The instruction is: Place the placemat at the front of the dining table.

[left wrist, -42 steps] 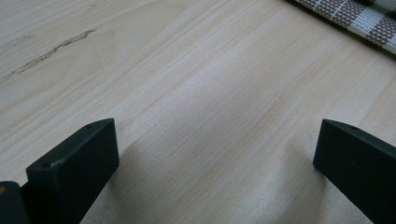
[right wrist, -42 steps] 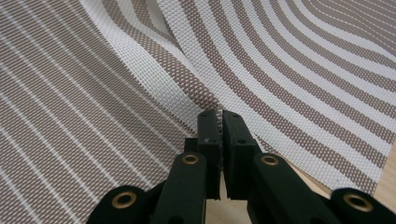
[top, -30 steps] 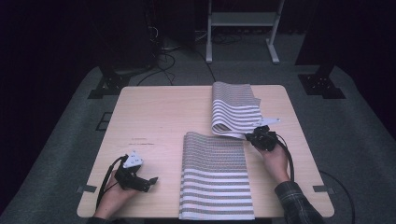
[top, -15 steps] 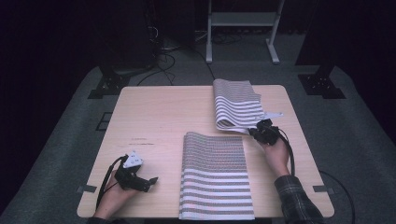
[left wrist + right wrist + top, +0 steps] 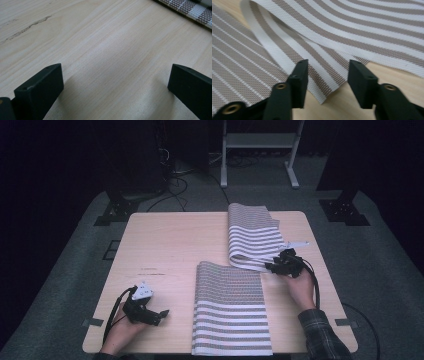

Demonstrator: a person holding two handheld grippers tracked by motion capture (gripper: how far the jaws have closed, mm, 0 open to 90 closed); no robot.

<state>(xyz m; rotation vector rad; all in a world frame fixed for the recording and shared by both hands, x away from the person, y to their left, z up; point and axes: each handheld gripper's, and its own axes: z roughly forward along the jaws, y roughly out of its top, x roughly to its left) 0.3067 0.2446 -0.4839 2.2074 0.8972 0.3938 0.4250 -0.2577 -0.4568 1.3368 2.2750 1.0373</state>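
Observation:
A brown-and-white striped cloth [image 5: 230, 310] lies on the wooden table [image 5: 165, 245]. One part is spread flat at the front centre, and the other runs to the back right [image 5: 250, 235]. My right gripper [image 5: 274, 266] sits low at the cloth's right edge, where the two parts meet. Its jaws have just been opening. In the right gripper view a corner of the cloth [image 5: 322, 82] lies on the table between the jaws [image 5: 328, 67], untouched by the pads. My left gripper [image 5: 160, 314] rests open on bare wood at the front left, jaws wide apart [image 5: 116, 72]. The cloth's edge [image 5: 192, 10] is farther off.
Bare tabletop stretches across the left half and back left. Dark carpet with cables surrounds the table. A metal stand [image 5: 257, 142] and black equipment feet [image 5: 345, 210] stand beyond the far edge.
The right gripper's jaws have opened and let go of the cloth corner, which now lies on the table. Both hands have hardly moved.

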